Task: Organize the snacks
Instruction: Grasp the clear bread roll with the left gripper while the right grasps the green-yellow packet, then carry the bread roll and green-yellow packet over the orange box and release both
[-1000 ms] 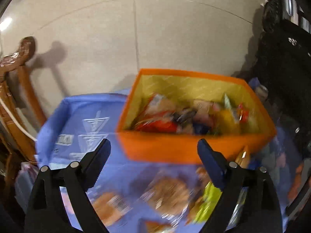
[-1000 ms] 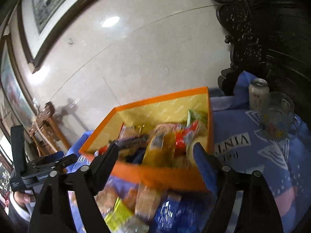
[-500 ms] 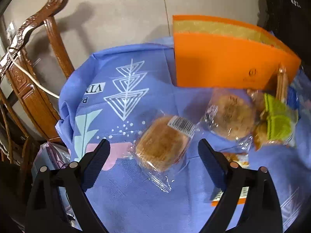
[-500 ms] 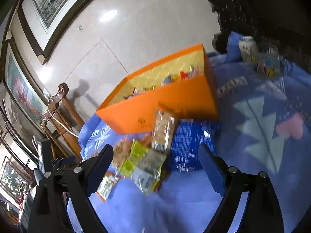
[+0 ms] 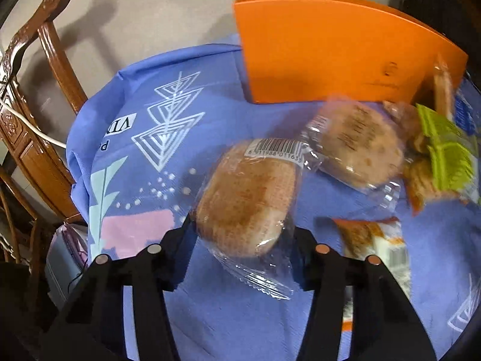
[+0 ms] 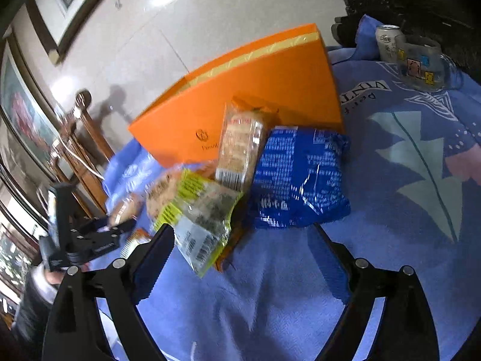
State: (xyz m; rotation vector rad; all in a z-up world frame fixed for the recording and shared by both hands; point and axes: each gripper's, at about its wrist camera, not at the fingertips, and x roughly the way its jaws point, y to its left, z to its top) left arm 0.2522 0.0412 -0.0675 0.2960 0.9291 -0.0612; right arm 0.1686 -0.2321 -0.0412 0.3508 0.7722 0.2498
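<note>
In the left wrist view a wrapped bun (image 5: 243, 192) with a barcode label lies on the blue tablecloth (image 5: 144, 186). My left gripper (image 5: 243, 231) is closing, and its pads touch the sides of the bun's near end. A second bun (image 5: 357, 144), a yellow-green pack (image 5: 445, 150) and a small orange pack (image 5: 366, 237) lie to the right, in front of the orange box (image 5: 330, 54). My right gripper (image 6: 243, 234) stands open and empty just above the cloth. Before it lie a blue snack bag (image 6: 300, 177), the yellow-green pack (image 6: 198, 207) and an upright cracker pack (image 6: 240, 147) leaning on the orange box (image 6: 255, 90).
A drink can (image 6: 387, 42) and a glass mug (image 6: 421, 63) stand at the cloth's far right. A carved wooden chair (image 5: 45, 90) stands off the table's left edge. The left gripper (image 6: 90, 234) and the hand on it show at the left of the right wrist view.
Both grippers came down from above the orange box toward the snacks on the cloth. The left jaws narrowed from wide open onto the nearest wrapped bun. The right jaws stayed wide.
</note>
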